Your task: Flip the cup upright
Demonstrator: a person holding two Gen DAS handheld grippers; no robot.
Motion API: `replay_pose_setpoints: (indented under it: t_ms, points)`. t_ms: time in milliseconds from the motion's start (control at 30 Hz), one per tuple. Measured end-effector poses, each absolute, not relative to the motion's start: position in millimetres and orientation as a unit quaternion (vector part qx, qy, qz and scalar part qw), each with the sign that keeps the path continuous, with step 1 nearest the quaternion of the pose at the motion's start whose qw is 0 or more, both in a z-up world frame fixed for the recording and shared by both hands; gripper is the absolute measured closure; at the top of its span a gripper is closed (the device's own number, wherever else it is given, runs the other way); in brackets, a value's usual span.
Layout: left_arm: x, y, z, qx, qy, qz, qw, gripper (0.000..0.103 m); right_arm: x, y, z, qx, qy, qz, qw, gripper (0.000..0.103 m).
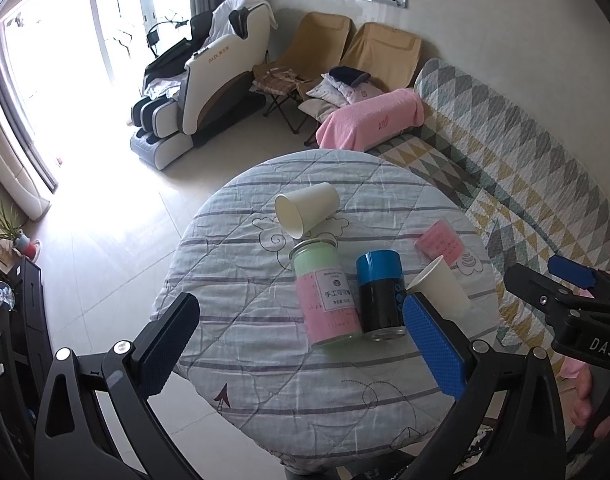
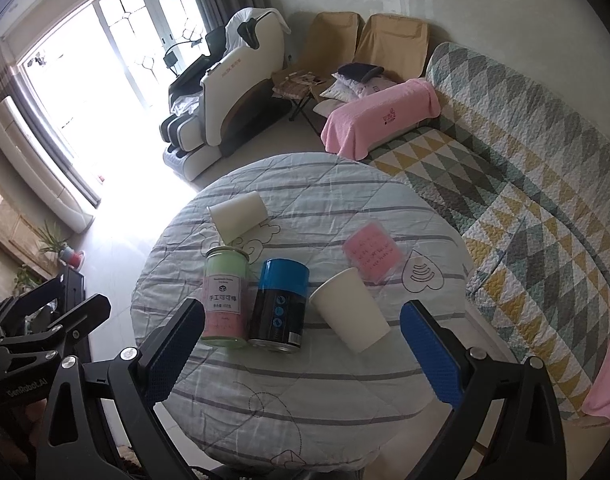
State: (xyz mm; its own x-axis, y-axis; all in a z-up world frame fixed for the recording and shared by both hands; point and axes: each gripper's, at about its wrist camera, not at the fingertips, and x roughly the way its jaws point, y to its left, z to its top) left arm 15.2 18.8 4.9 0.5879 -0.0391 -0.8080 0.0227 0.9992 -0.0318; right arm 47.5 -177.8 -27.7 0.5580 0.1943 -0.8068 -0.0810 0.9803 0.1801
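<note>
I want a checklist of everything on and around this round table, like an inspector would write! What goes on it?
Surface: round table under a striped quilted cover, wrinkled.
Job's things: two white paper cups, both lying on their sides: far cup, near cup.
Clutter: green and pink jar and blue and black can, both standing; pink packet lying flat.
Grippers: left gripper open, holding nothing; right gripper open, holding nothing, near cup lies just ahead of it.
Cables: nothing seen.
Surroundings: sofa with a triangle-pattern cover, pink towel, massage chair, two folding chairs, bright window, whiteboard.
</note>
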Motion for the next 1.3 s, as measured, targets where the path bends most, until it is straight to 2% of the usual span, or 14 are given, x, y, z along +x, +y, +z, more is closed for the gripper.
replay_pose_setpoints:
  t_ms: [267,600,700,767,833,967,1300]
  points:
    - [31,18,15,-0.001,0.43,-0.02,0.902,0.0,64,-179,-13,0.059,0.439,0.074,0.893,0.004]
    - [29,32,10,-0.003,0.447,0.003,0.894,0.0,111,-140,-63,0.035,0.53,0.126,0.838,0.006]
    - [27,38,-4,-0.003,0.466,0.012,0.884,0.0,129,-127,-90,0.037,0.562,0.132,0.815,0.012]
    - [27,42,-16,-0.005,0.482,0.017,0.876,0.0,140,-123,-113,0.056,0.591,0.137,0.793,0.026]
    - [27,44,-26,-0.006,0.494,0.021,0.869,0.0,149,-121,-137,0.07,0.622,0.13,0.769,0.032]
    - [26,47,-39,-0.009,0.508,0.024,0.861,0.0,157,-118,-169,0.078,0.657,0.11,0.742,0.034]
    - [27,49,-57,-0.013,0.532,0.016,0.846,0.0,166,-112,-204,0.05,0.682,0.067,0.727,0.034]
